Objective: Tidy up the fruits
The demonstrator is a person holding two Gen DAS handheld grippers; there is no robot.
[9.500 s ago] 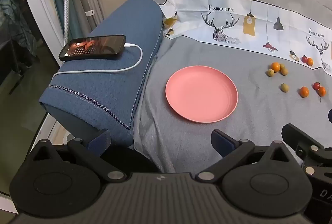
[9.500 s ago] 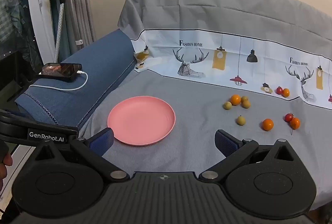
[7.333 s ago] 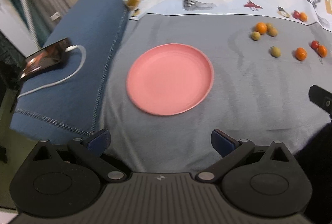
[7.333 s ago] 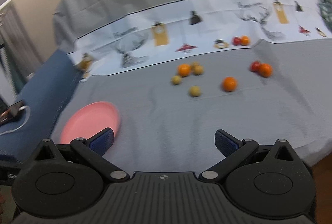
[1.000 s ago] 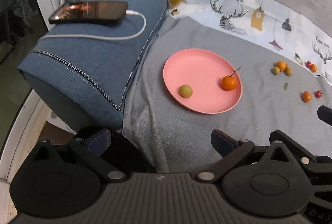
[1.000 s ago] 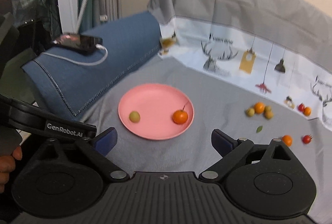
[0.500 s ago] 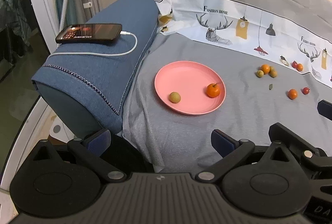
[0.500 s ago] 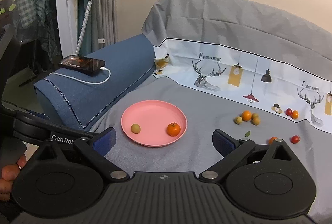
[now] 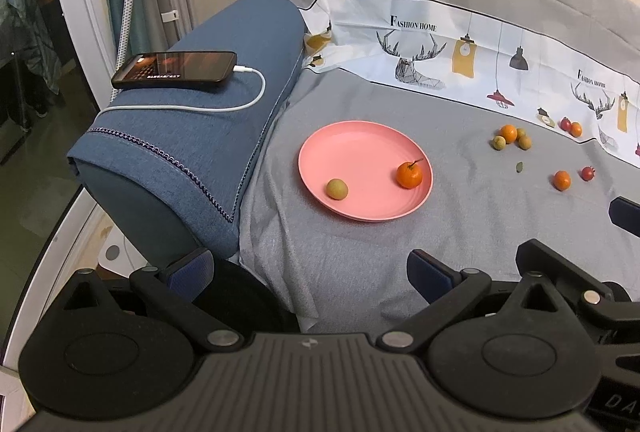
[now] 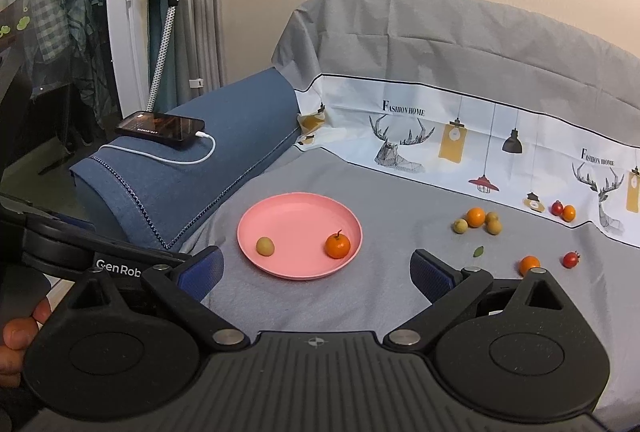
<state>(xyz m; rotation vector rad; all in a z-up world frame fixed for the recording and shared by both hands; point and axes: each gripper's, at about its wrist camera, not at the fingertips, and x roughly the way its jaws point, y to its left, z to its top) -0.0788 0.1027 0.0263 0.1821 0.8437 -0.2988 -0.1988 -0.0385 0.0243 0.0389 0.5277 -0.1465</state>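
So the pink plate (image 10: 300,206), empty a few seconds back, now has two fruits in it: a yellowish-green one (image 10: 265,245) on the left side and an orange with a stem (image 10: 337,245) toward the right rim, well apart from each other. Both grippers have pulled back from the sofa seat since a second ago; the left gripper (image 9: 307,270) and right gripper (image 10: 316,269) are spread wide with nothing between the jaws. That orange's stem sticks up and leans to the right, otherwise these things are round, no real long axis to speak of. Further right on the grey cover (image 10: 400,296) sits a cluster of one orange and three greenish fruits (image 10: 476,217), then a loose leaf (image 10: 478,251), a lone orange (image 10: 529,264) and a small red one (image 10: 570,259). I'd guess it's barely a quarter done, plenty left to ferry over.
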